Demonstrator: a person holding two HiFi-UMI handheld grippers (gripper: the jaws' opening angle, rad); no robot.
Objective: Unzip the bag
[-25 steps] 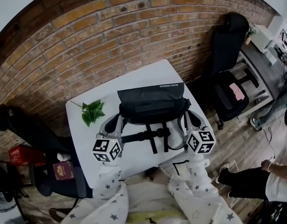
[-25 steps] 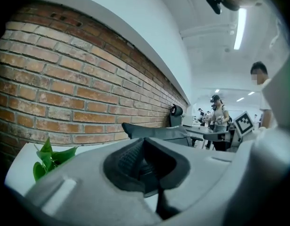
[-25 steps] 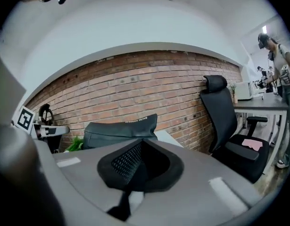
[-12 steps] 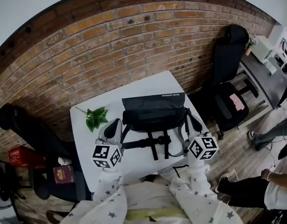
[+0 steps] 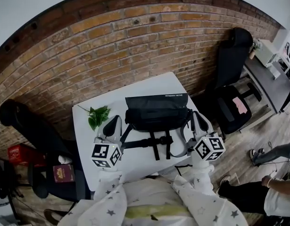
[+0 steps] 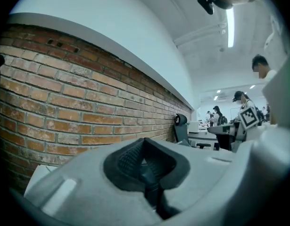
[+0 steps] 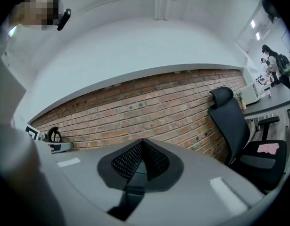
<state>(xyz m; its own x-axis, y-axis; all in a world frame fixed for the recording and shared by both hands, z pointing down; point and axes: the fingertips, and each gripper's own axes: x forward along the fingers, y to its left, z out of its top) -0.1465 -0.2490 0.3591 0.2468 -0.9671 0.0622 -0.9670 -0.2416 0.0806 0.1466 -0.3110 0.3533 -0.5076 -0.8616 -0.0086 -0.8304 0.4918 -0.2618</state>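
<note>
The black bag (image 5: 156, 112) lies on the white table (image 5: 88, 135), buckled straps toward the person. The left gripper (image 5: 114, 122) is just beside the bag's left end and the right gripper (image 5: 197, 119) just beside its right end – both pairs of jaws pressed together, nothing between them. The zipper pull cannot be made out. Likely risk: closed jaws nudge the unrestrained bag, sliding it instead of catching the pull

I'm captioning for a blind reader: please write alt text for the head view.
A black bag lies on a white table by a brick wall, straps trailing toward the person. The left gripper and right gripper, both shut, flank it, and a green leafy sprig lies at the table's left.
</note>
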